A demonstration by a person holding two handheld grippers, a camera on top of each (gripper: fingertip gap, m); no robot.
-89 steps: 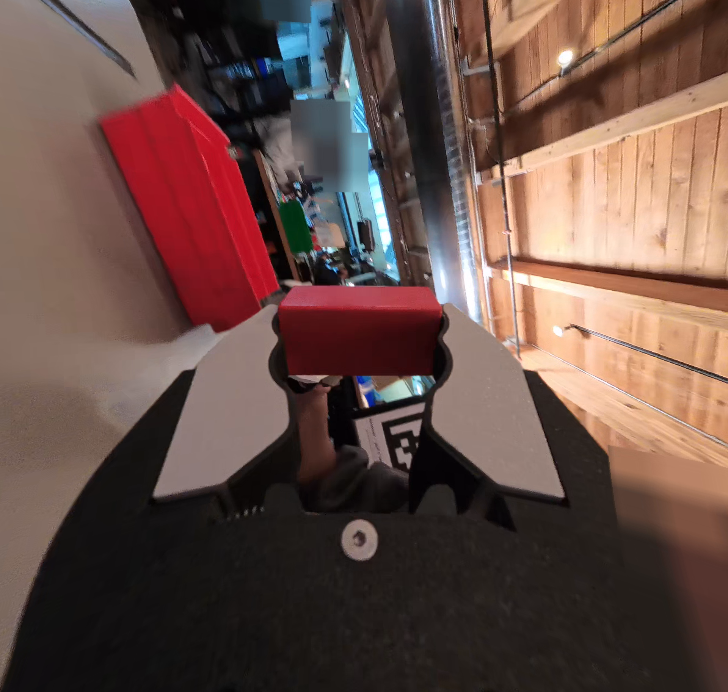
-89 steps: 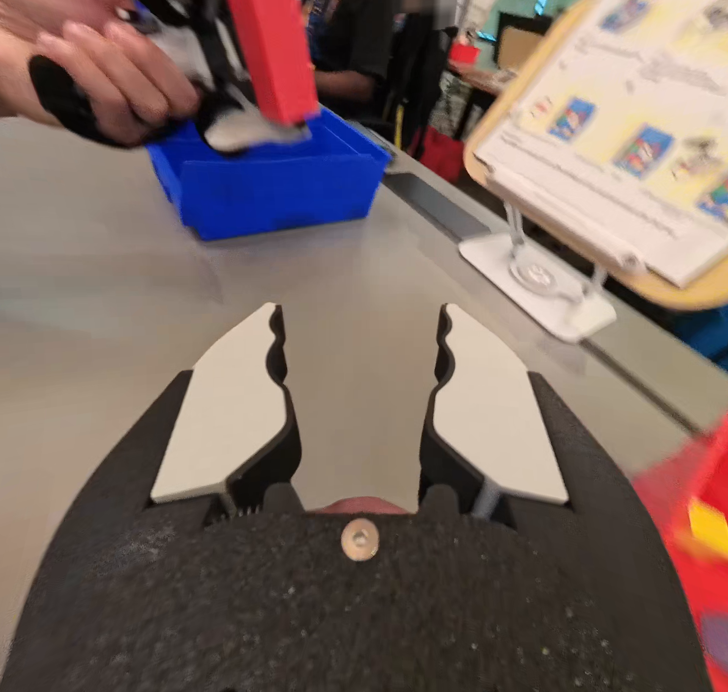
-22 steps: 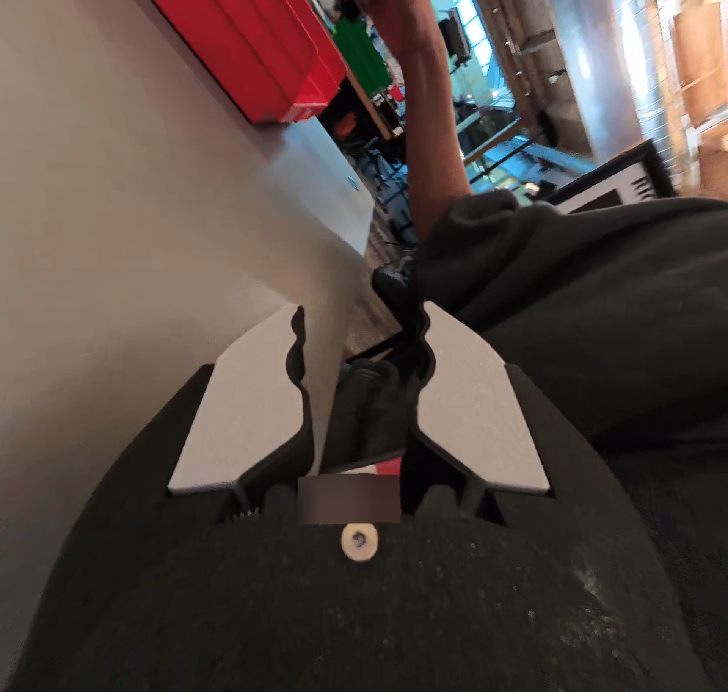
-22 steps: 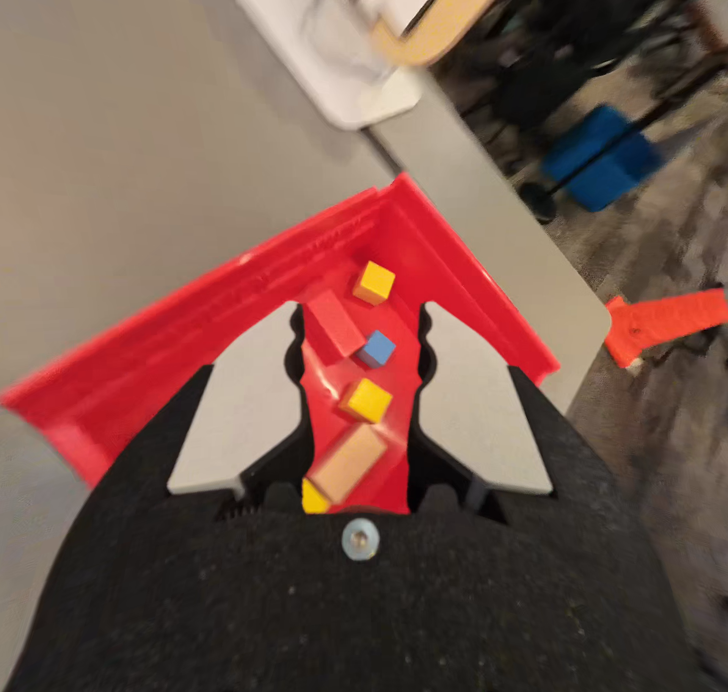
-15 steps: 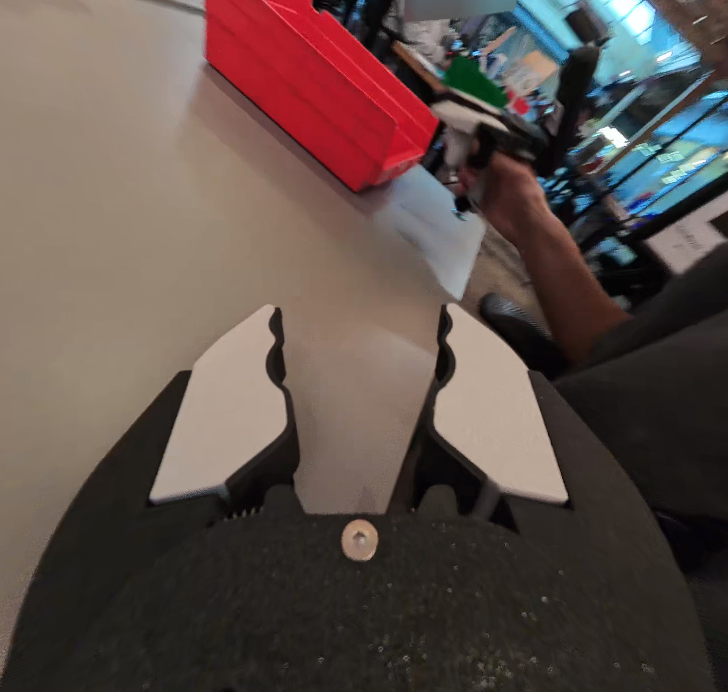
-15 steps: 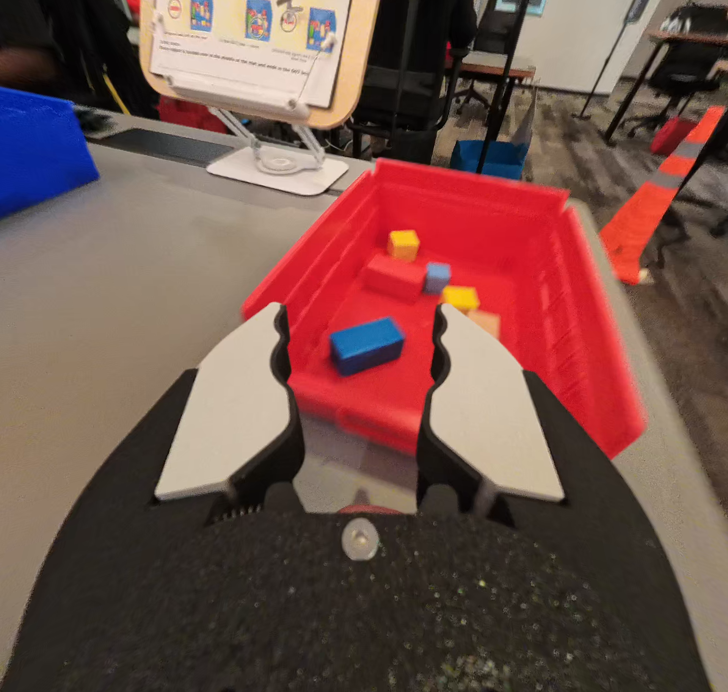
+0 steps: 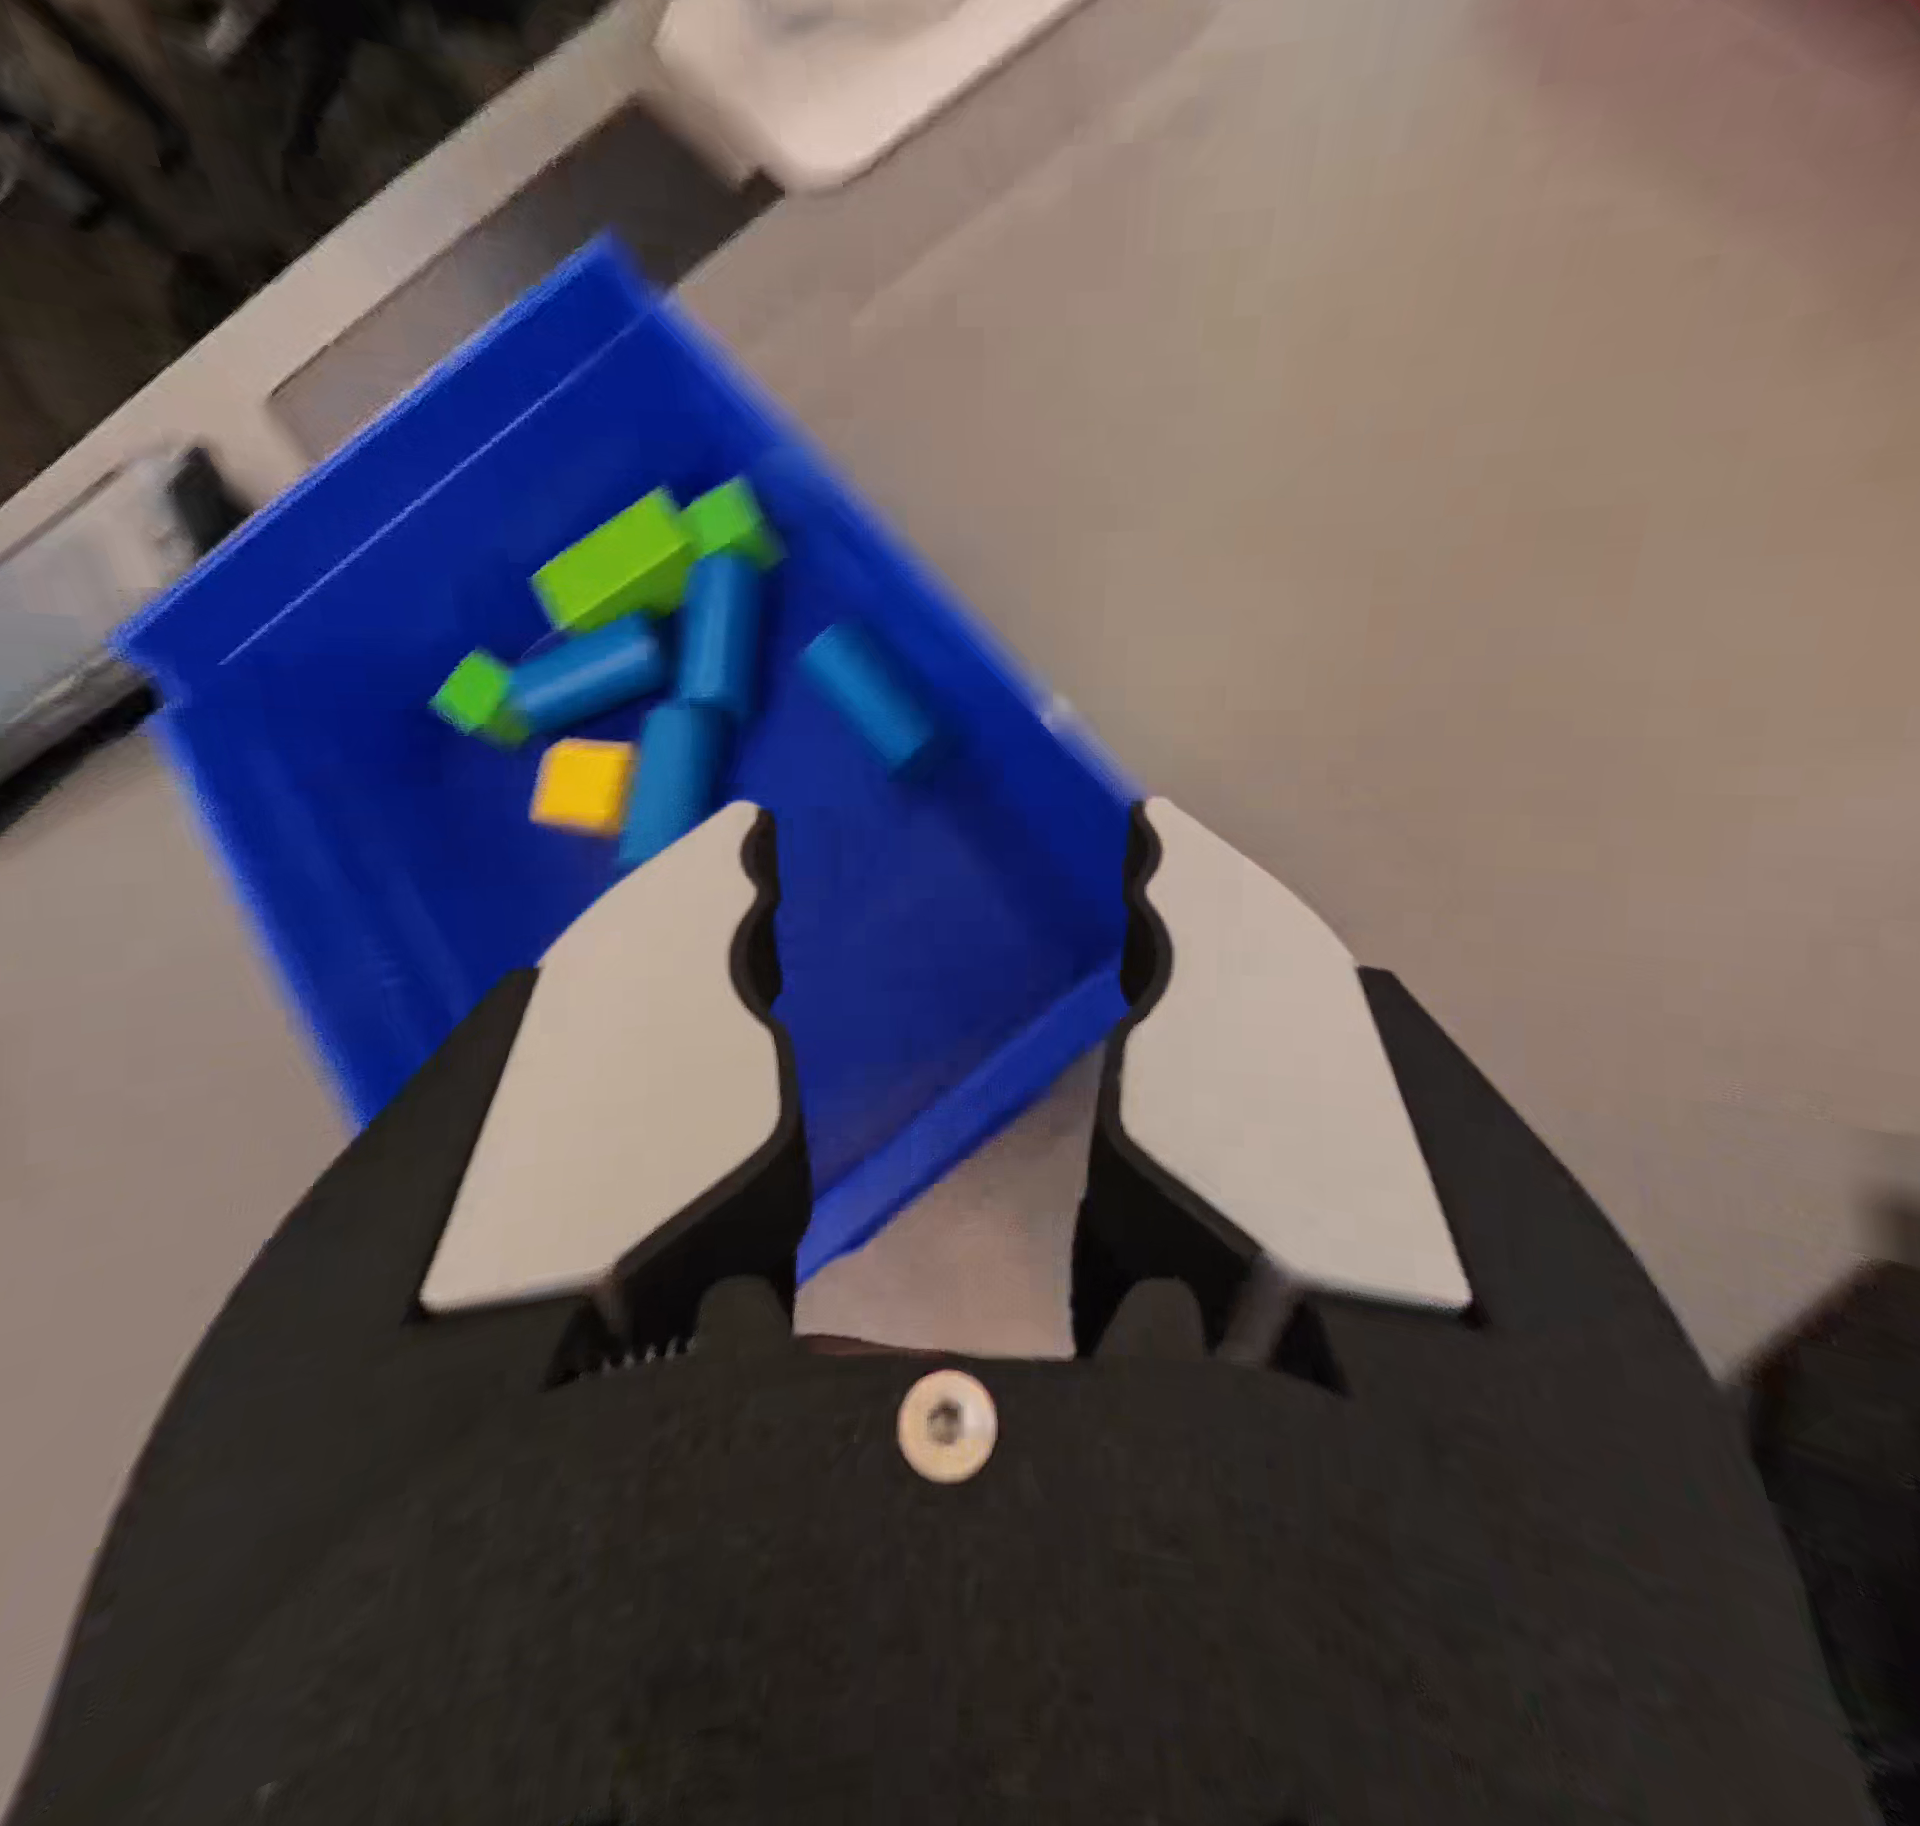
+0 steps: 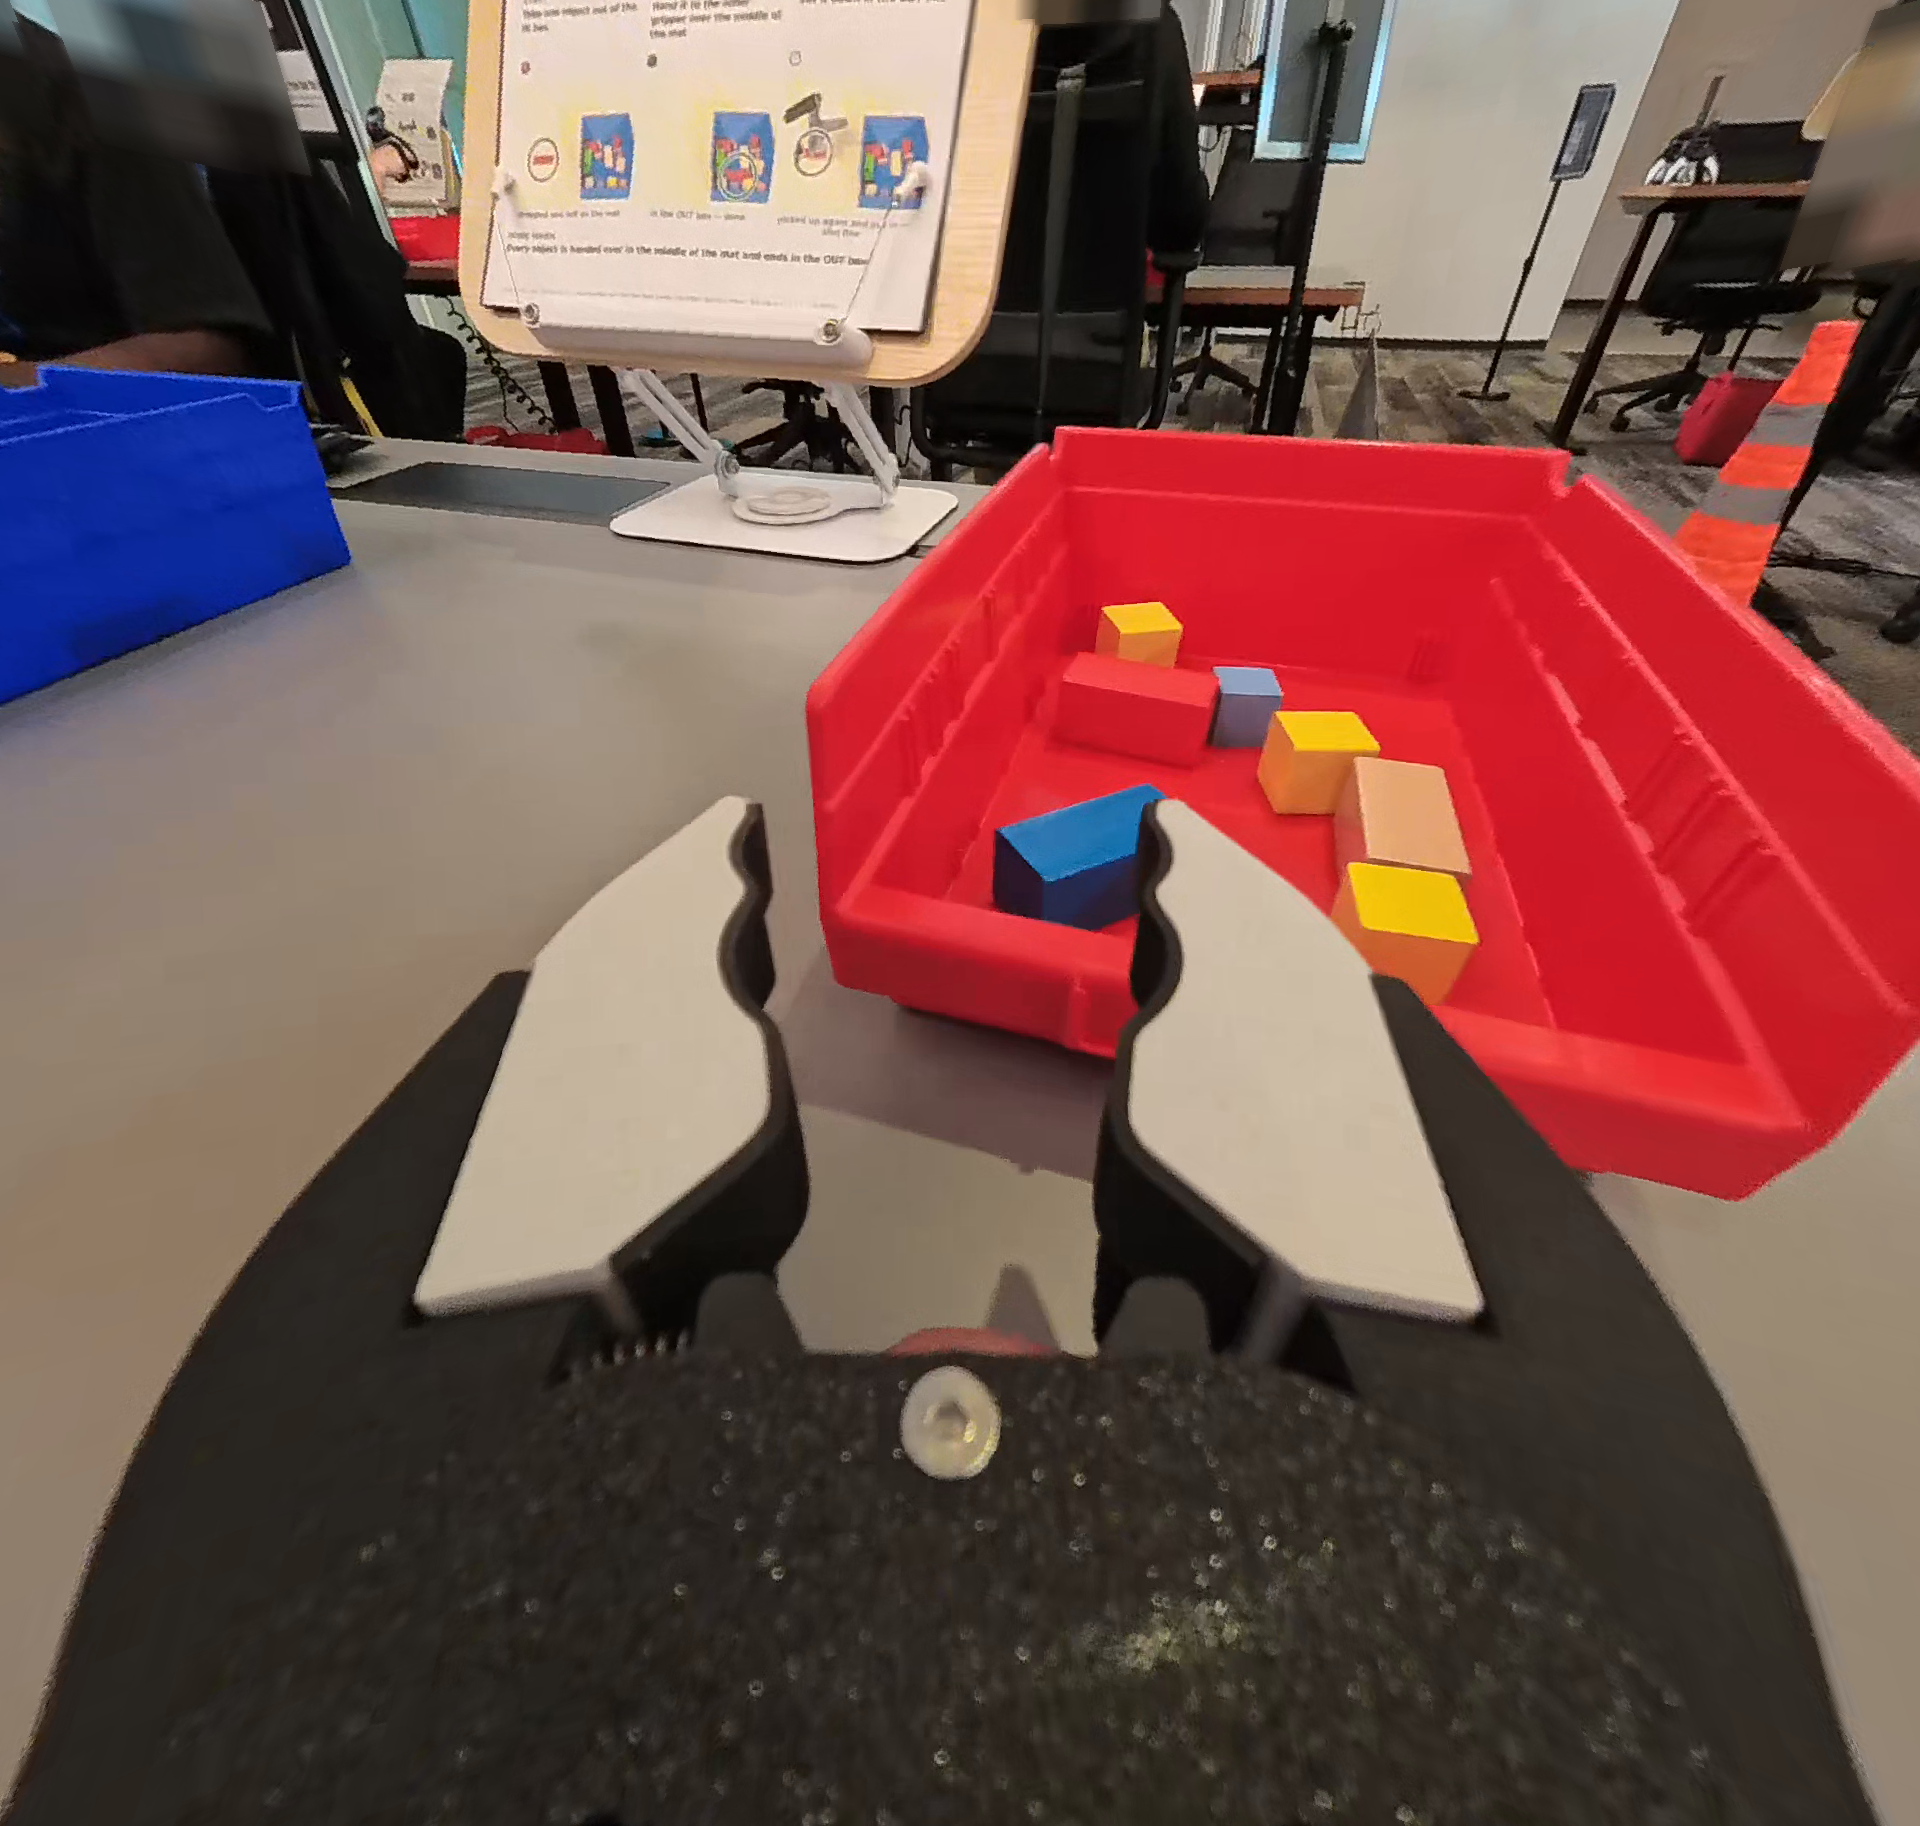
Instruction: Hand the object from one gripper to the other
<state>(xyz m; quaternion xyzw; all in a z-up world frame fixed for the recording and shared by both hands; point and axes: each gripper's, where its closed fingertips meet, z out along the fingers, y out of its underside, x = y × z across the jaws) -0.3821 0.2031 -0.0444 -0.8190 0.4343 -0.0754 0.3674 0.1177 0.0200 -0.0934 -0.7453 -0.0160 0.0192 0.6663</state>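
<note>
Right gripper (image 8: 951, 903) jaws apart, empty, before red bin (image 8: 940, 955) holding blocks (image 8: 1314, 758)

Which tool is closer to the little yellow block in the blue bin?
Left. The left tool hangs open right over the blue bin, near the yellow block. The right tool is open by the red bin.

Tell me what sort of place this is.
Probably an open-plan office or lab used for data collection: office chairs and desks behind, an instruction board on a stand, sorting bins of blocks on a grey table.
</note>
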